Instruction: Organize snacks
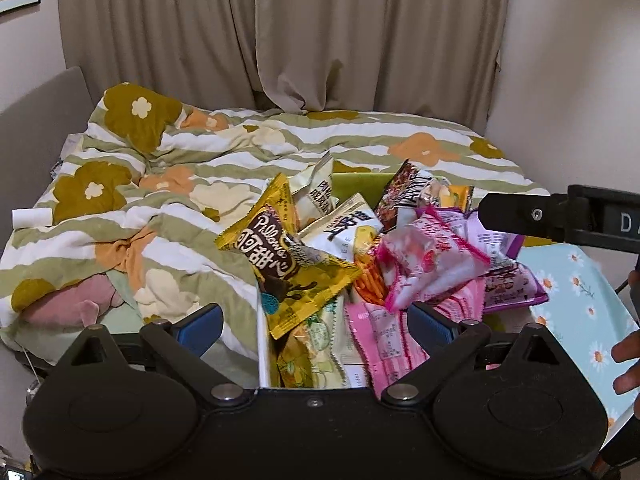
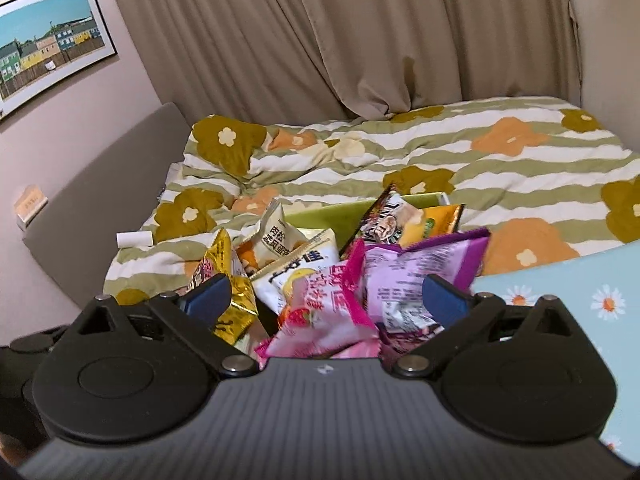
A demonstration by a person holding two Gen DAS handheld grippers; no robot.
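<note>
So here's where we're at: the snacks are heaped way over the rim of a green box (image 2: 320, 210) that sits on the bed (image 1: 168, 184), and both claws hang over the near edge of the heap with nothing in them. The left claw (image 1: 316, 322) is spread wide, its blue pads on either side of the yellow Pillows packet (image 1: 280, 258). The right claw (image 2: 326, 300) is spread wide too, with the pink strawberry packet (image 2: 320, 312) sitting right between its pads.

What worries us is how loose that pile is. The yellow Pillows packet pokes out past the box wall, to the left of the left claw, and any nudge from a pad could tip it onto the quilt. Same story with the purple packet (image 2: 416, 276), just ahead of the right claw's right pad: it leans out toward the blue daisy tray (image 2: 568, 300) and looks ready to slide.

These bags are puffy and slick, so we reckon a pinch on the middle may squirt one out; a crimped edge seems the safer bite. Grabbing a buried packet would probably drag its neighbours along.

The two claws are also close together over one small heap, so they could bump each other. We can't really tell how deep the box is under all that, so whether the bottom layer is jammed is anyone's guess.
</note>
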